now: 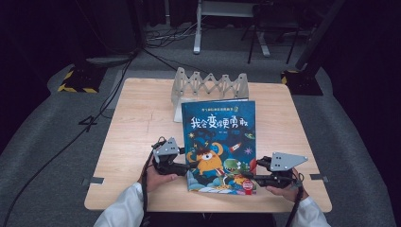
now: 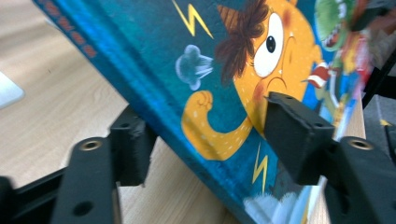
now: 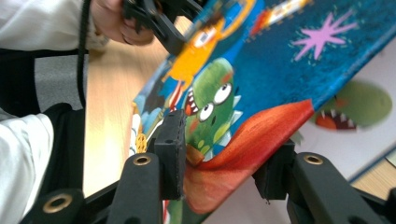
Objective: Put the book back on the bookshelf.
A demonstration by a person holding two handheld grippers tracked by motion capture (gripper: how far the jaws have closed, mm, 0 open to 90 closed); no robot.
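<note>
A picture book (image 1: 218, 137) with a blue cover and cartoon monsters lies on the wooden table (image 1: 137, 123). My left gripper (image 1: 189, 165) is at its spine side, near the front. In the left gripper view the jaws (image 2: 205, 130) grip the book's (image 2: 224, 60) raised spine edge, one pad under it and one on the cover. My right gripper (image 1: 250, 177) is at the front right corner. There its jaws (image 3: 219, 158) pinch the front cover's (image 3: 280, 60) corner, which curls and shows its red inside. A white inner page (image 3: 355, 135) shows beneath. The left gripper (image 3: 159, 18) appears beyond.
A grey zigzag rack (image 1: 208, 85) stands at the table's back, just behind the book. The person's white sleeves (image 1: 123, 208) come in at the front edge. Cables (image 1: 71, 137) and stand bases (image 1: 78, 80) lie on the grey floor around the table.
</note>
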